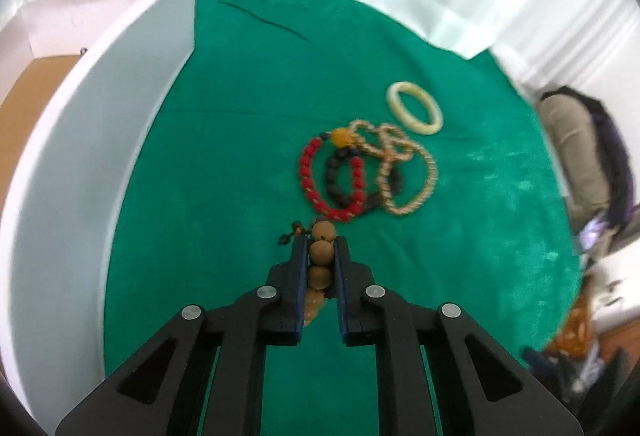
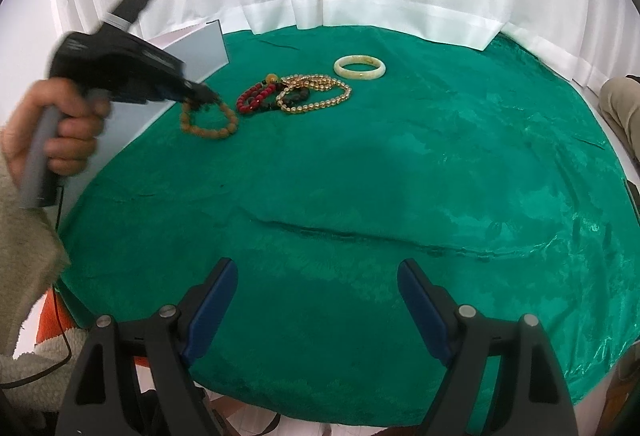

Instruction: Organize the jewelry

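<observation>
My left gripper [image 1: 320, 242] is shut on a bracelet of large brown wooden beads [image 1: 322, 255]; its dark tassel sticks out left of the fingertips. In the right wrist view a hand holds the left gripper [image 2: 200, 96] over the brown bracelet [image 2: 210, 123], whose loop lies on the green cloth. Just beyond lie a red bead bracelet [image 1: 310, 179] [image 2: 250, 100], a black bead bracelet [image 1: 332, 175], a pale gold bead string [image 1: 416, 179] [image 2: 320, 95] and a cream bangle [image 1: 416, 107] [image 2: 360, 67]. My right gripper [image 2: 318, 276] stands open over bare cloth, near the front edge.
A white box [image 1: 100, 123] [image 2: 208, 47] with an open top stands at the left of the green cloth [image 2: 400, 175]. White curtains hang behind. A person's leg [image 2: 622, 103] shows at the right edge. A long crease runs across the cloth in front of my right gripper.
</observation>
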